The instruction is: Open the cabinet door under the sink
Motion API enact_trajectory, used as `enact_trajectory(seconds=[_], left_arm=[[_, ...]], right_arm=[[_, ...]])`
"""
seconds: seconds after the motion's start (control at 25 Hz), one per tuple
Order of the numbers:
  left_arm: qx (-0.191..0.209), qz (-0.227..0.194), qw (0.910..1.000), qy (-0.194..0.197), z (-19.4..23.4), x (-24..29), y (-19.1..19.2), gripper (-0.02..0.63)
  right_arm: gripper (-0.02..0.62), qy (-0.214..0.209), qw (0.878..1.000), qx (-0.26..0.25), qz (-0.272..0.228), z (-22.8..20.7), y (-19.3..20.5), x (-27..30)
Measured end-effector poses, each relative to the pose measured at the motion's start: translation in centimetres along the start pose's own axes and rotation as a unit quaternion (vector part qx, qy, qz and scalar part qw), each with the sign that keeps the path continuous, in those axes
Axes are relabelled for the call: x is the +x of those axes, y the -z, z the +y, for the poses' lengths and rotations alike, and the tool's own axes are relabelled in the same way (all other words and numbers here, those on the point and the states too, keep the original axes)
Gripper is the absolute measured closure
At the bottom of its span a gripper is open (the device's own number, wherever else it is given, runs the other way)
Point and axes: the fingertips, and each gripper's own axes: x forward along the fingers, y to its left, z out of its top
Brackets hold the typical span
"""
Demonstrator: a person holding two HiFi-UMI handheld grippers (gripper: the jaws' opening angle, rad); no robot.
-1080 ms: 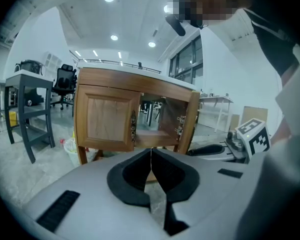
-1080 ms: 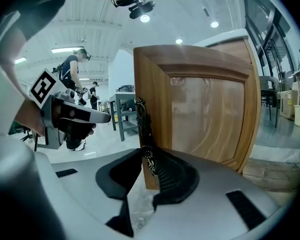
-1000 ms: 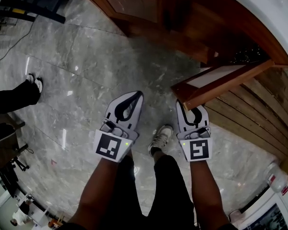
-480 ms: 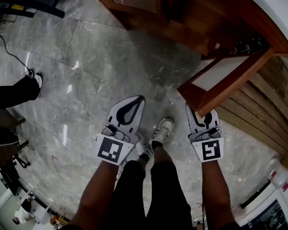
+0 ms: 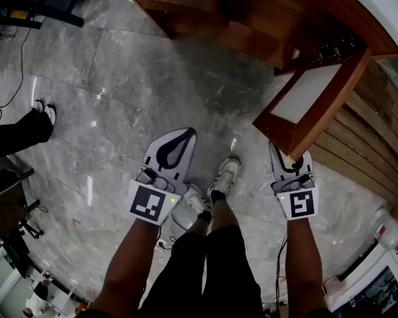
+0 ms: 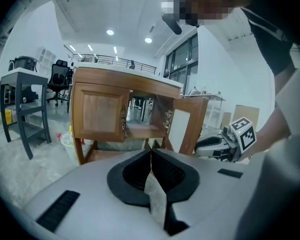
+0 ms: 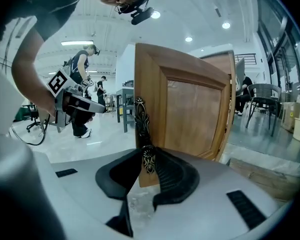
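Item one: we list the grey marble floor [image 5: 106,91], spread out below both tools

Item two: the wooden cabinet [image 6: 97,116], straight ahead of the left gripper [image 6: 151,153] and well apart from it; we note one door shut on its front and the compartment beside that standing open

Item three: the cabinet door [image 7: 195,119], swung out from the cabinet, its outer panel directly ahead of the right gripper [image 7: 149,156] and its edge at that tool's tips

Item four: the left gripper, jaws pressed together with nothing between them, held off to the side of the right one

Item five: the right gripper, jaws pinching the door's ornate metal handle [image 7: 141,119]

Item six: that handle, which we record as running upright along the door's edge, its lower end between the pads
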Motion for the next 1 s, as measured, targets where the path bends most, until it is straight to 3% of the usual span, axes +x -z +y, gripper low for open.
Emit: enact_trajectory(seconds=[0.56, 1.0], left_arm=[[0.004, 0.002, 0.9997, 0.022, -2.6, -1.7, 0.9, 0.581], [0.011, -0.002, 0.9995, 0.031, -3.9, -4.2, 1.2, 0.581]], right_arm=[[0.522, 0.077, 0.997, -0.02, 0.021, -2.7, 2.9, -5.1], [0.534, 0.155, 0.987, 0.004, 0.04, -5.2, 4.3, -8.0]])
